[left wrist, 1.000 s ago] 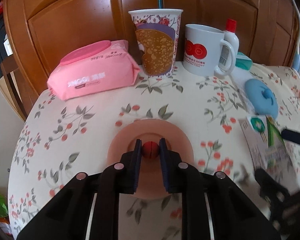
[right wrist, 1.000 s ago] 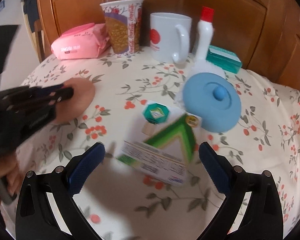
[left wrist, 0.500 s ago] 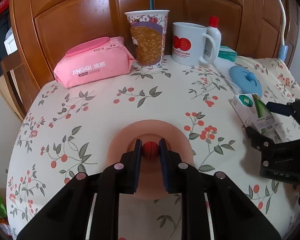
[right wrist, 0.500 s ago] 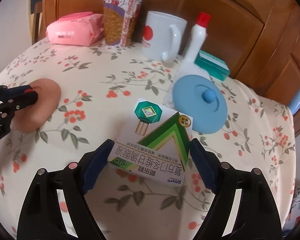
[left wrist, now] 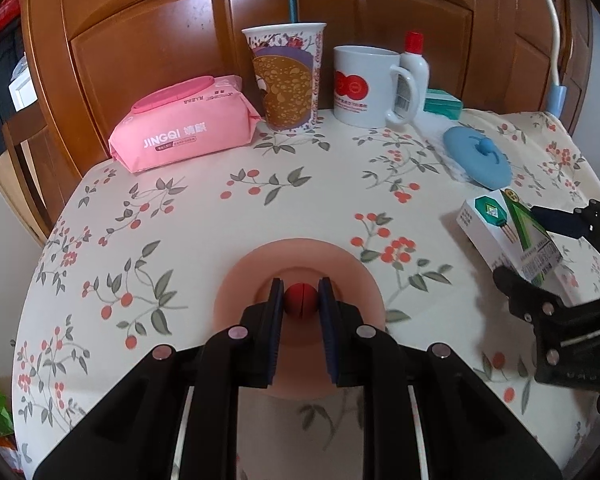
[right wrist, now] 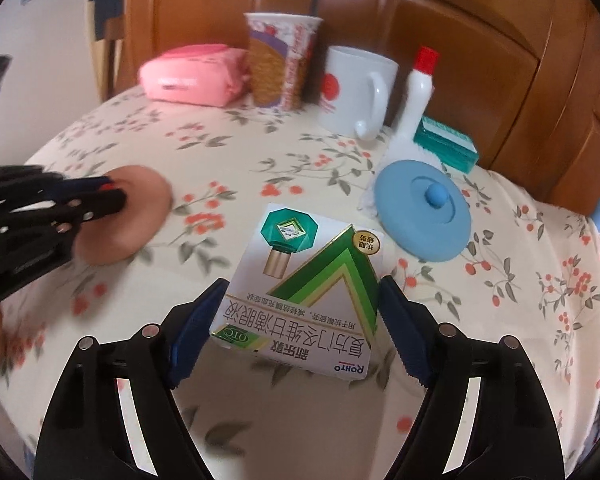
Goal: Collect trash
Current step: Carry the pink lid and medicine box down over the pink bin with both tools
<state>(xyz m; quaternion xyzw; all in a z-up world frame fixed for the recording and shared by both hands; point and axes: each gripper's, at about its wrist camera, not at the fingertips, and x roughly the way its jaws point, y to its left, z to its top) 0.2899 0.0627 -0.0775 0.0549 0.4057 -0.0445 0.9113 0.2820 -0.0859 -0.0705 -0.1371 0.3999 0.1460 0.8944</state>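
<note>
My left gripper (left wrist: 300, 300) is shut on the red knob (left wrist: 301, 300) of a round pink lid (left wrist: 300, 280) over the flowered tablecloth; it also shows at the left of the right wrist view (right wrist: 112, 196). My right gripper (right wrist: 300, 320) is shut on a white and green eye-drop box (right wrist: 304, 292), its blue pads against both sides, and holds it above the cloth. The box and right gripper also show in the left wrist view (left wrist: 508, 236).
At the back stand a pink wipes pack (left wrist: 184, 132), a paper cup with a straw (left wrist: 288, 80), a white mug (left wrist: 364, 86), a white bottle with red cap (left wrist: 414, 68) and a teal box (left wrist: 442, 104). A blue lid (left wrist: 478, 156) lies at the right. Wooden doors rise behind.
My right gripper has closed on the eye-drop box and lifted it. My left gripper has pulled back toward the table's front edge with the pink lid held by its knob.
</note>
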